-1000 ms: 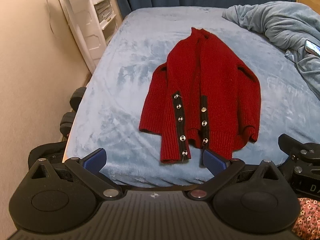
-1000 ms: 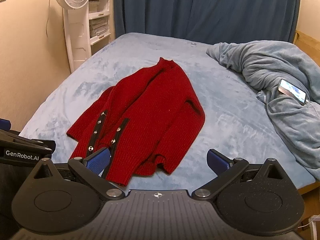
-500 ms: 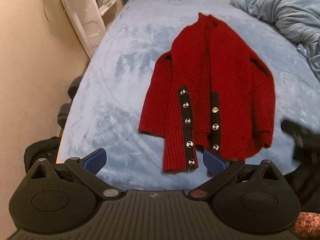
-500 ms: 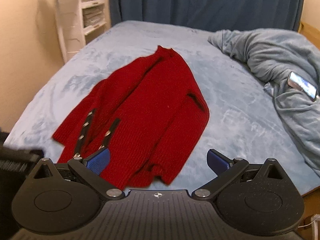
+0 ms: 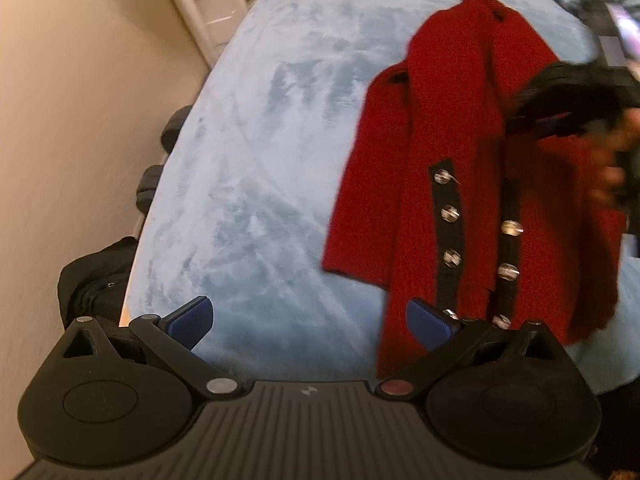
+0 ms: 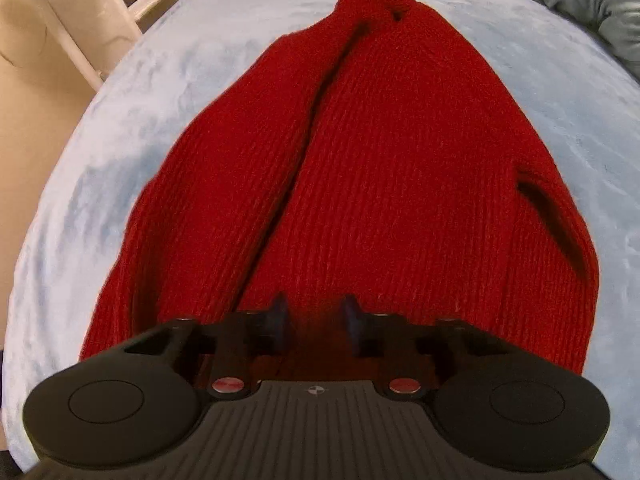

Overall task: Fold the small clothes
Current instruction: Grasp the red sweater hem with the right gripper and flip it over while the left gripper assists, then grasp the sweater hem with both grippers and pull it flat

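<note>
Red cardigan point(image 6: 400, 184) flat on bed point(image 5: 260, 184), no fold made. Right gripper point(image 6: 314, 318) narrowed over near hem, grasp unclear; left gripper point(image 5: 308, 316) jaws spread, empty.

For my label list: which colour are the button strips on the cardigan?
Black, on the red cardigan; the left wrist view shows the button strips best.

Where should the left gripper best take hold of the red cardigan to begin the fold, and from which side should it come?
Probably the outer edge of the sleeve on the left of the red cardigan, coming in from the bare blue blanket beside it. That edge lies flat, free and unobstructed, and the open left gripper is already nearest to it. The right gripper is over the other half.
</note>
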A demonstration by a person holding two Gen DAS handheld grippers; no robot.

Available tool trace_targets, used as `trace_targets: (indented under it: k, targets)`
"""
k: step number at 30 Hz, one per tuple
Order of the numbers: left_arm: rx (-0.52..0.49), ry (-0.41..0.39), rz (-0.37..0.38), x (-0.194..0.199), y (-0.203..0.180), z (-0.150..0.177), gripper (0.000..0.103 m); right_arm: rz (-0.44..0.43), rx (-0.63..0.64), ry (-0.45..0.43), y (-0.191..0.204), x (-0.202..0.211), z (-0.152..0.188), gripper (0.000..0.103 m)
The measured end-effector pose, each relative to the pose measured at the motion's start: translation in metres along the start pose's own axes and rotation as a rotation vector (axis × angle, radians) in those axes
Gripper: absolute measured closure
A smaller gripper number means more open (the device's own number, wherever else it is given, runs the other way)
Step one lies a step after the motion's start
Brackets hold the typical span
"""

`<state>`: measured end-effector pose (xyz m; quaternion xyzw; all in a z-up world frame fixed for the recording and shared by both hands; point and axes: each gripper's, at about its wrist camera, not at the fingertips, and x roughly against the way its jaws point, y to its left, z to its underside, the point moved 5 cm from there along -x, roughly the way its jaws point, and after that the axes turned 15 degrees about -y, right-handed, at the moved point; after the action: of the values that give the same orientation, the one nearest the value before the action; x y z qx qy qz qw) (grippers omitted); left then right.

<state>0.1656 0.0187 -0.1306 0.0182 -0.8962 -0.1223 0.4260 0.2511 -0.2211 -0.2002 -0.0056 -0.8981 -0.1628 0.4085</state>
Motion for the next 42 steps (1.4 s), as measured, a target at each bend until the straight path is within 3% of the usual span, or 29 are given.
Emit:
trace_targets:
  k: [4, 6, 8, 10, 11, 12, 13, 14, 16, 22, 26, 29, 31, 33, 34, 36, 37, 38, 40, 41, 42]
  targets:
    - [0.008, 0.02, -0.01, -0.021, -0.005, -0.01, 0.0, -0.02, 0.05, -0.045, -0.05, 0.045, -0.027, 0.091]
    - [0.007, 0.015, -0.001, -0.028, -0.013, -0.019, 0.0, 0.039, 0.117, -0.08, -0.087, 0.06, -0.049, 0.091]
    - [0.006, -0.008, 0.023, -0.033, -0.022, -0.031, 0.0, 0.238, 0.243, -0.192, -0.145, 0.071, -0.089, 0.092]
    - [-0.002, -0.038, 0.039, -0.037, -0.034, -0.044, 0.0, 0.652, 0.368, -0.339, -0.212, 0.082, -0.135, 0.089]
    - [-0.012, -0.061, 0.053, -0.039, -0.04, -0.051, 0.0, 0.796, 0.352, -0.382, -0.236, 0.093, -0.151, 0.086]
    - [-0.023, -0.076, 0.065, -0.041, -0.045, -0.057, 0.0, 0.857, 0.3, -0.412, -0.251, 0.104, -0.16, 0.081]
    - [-0.031, -0.088, 0.079, -0.045, -0.052, -0.063, 0.0, 0.812, 0.234, -0.428, -0.258, 0.113, -0.164, 0.06]
    - [-0.031, -0.096, 0.097, -0.049, -0.057, -0.068, 0.0, 0.697, 0.178, -0.439, -0.258, 0.121, -0.159, 0.036]
    - [-0.026, -0.1, 0.137, -0.061, -0.069, -0.078, 0.0, 0.556, 0.129, -0.443, -0.245, 0.128, -0.133, 0.027]
    - [-0.128, 0.005, 0.296, -0.12, -0.128, -0.086, 0.002, 0.308, 0.064, -0.213, -0.192, 0.104, 0.005, 0.026]
    - [-0.197, 0.012, 0.336, -0.127, -0.143, -0.088, 0.06, 0.28, -0.017, -0.128, -0.163, 0.088, 0.079, 0.026]
    - [-0.184, -0.005, 0.355, -0.118, -0.123, -0.116, 0.065, 0.253, -0.07, -0.114, -0.153, 0.085, 0.104, 0.027]
    - [-0.156, -0.037, 0.305, -0.124, -0.092, -0.144, 0.065, 0.241, -0.068, -0.12, -0.154, 0.086, 0.102, 0.027]
    - [-0.085, -0.034, 0.305, -0.13, -0.062, -0.174, 0.066, 0.253, -0.052, -0.156, -0.156, 0.091, 0.097, 0.027]
    - [-0.058, -0.047, 0.294, -0.131, -0.051, -0.188, 0.093, 0.261, -0.053, -0.177, -0.163, 0.091, 0.09, 0.027]
    - [-0.128, -0.165, 0.117, -0.132, -0.029, -0.217, 0.096, 0.268, -0.064, -0.196, -0.169, 0.09, 0.084, 0.027]
    - [-0.136, -0.197, 0.071, -0.137, -0.018, -0.232, 0.103, 0.269, -0.067, -0.196, -0.171, 0.095, 0.085, 0.027]
    - [-0.137, -0.236, 0.003, -0.141, -0.006, -0.246, 0.103, 0.271, -0.072, -0.199, -0.172, 0.094, 0.083, 0.027]
    - [-0.171, -0.316, -0.197, -0.152, 0.021, -0.273, 0.103, 0.268, -0.069, -0.201, -0.171, 0.096, 0.084, 0.027]
    - [-0.147, -0.332, -0.25, -0.155, 0.034, -0.282, 0.103, 0.262, -0.067, -0.198, -0.168, 0.098, 0.086, 0.027]
    - [-0.083, -0.337, -0.249, -0.156, 0.046, -0.289, 0.103, 0.252, -0.069, -0.198, -0.167, 0.097, 0.088, 0.027]
